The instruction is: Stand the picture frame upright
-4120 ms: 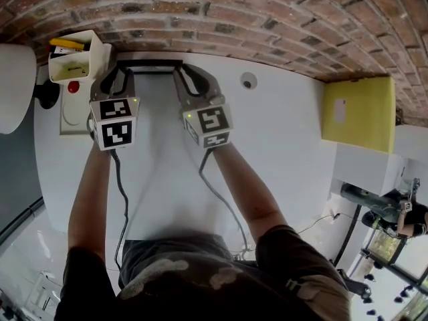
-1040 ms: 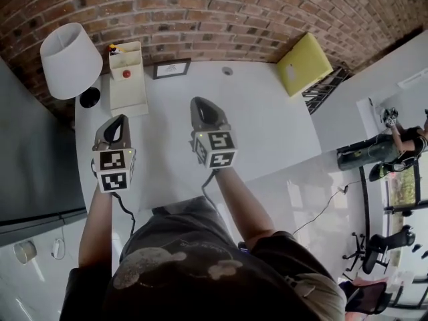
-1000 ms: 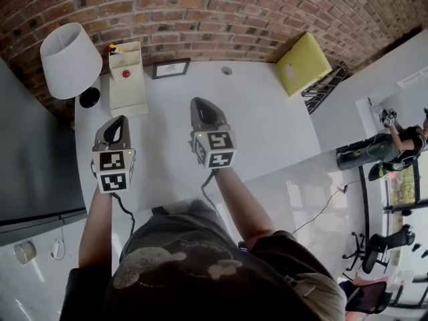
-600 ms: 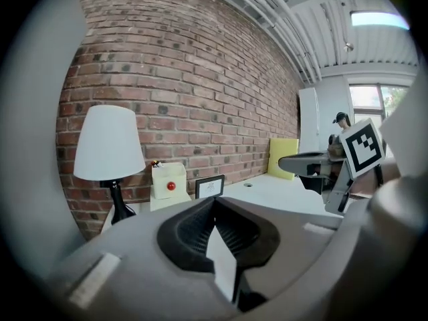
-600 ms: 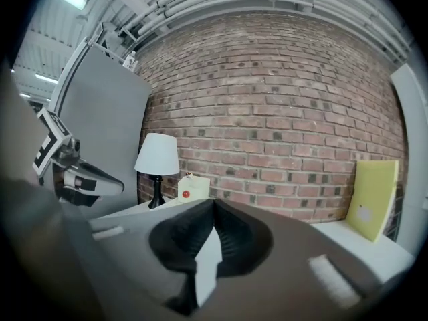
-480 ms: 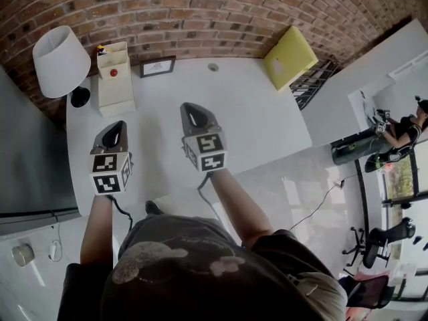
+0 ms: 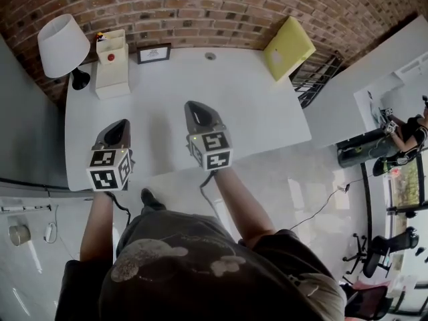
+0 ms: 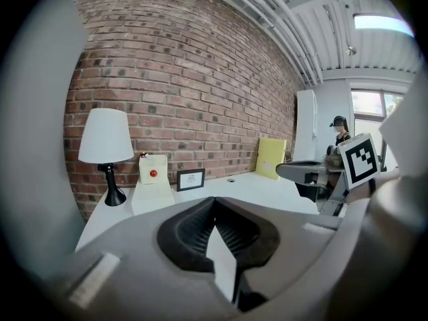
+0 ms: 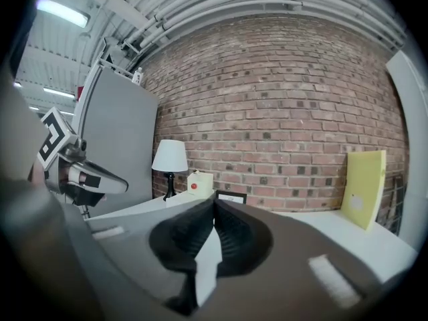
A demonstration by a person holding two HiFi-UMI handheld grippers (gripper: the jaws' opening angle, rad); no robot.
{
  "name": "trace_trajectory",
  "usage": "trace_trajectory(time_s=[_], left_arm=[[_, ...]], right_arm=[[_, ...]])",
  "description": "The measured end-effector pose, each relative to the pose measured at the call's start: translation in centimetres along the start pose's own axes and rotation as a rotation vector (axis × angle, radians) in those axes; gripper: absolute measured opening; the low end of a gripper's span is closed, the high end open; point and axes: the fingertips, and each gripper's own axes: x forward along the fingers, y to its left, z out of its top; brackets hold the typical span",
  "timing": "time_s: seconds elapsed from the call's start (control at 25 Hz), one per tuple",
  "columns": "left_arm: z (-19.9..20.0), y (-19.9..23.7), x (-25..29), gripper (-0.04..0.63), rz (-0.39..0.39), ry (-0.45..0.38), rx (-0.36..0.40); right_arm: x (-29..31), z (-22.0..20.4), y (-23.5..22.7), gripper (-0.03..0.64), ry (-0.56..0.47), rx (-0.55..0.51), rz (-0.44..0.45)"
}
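The black picture frame (image 7: 154,53) stands upright at the back of the white table (image 7: 254,105), close to the brick wall. It also shows far off in the left gripper view as the frame (image 8: 190,179) and in the right gripper view as the frame (image 9: 231,197). My left gripper (image 7: 118,123) hangs over the table's near left edge, shut and empty. My right gripper (image 7: 194,105) is over the table's near middle, also shut with nothing in it. Both are well short of the frame. In their own views the left gripper (image 8: 214,199) and right gripper (image 9: 214,202) have their jaws pressed together.
A white lamp (image 7: 63,39) stands at the back left, next to a white box with a red button (image 7: 111,62). A yellow board (image 7: 289,47) leans at the back right corner. A round cable hole (image 7: 210,56) lies right of the frame. A dark cabinet stands on the left.
Both grippers have drawn back from the wall toward the table's near edge; the frame, which they reached four seconds ago, stays standing. The view has pulled back too.
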Motion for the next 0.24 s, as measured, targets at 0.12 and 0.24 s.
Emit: trace_trajectory(time_s=[0.12, 0.24], left_arm=[[-1.2, -2.3, -1.8, 0.009, 0.015, 0.017, -0.003], [-2.4, -4.7, -3.7, 0.009, 0.033, 0.027, -0.006]], right_arm=[[-2.8, -0.8, -0.2, 0.005, -0.001, 0.005, 0.015], [-5.8, -1.7, -0.6, 0.005, -0.004, 0.008, 0.025]])
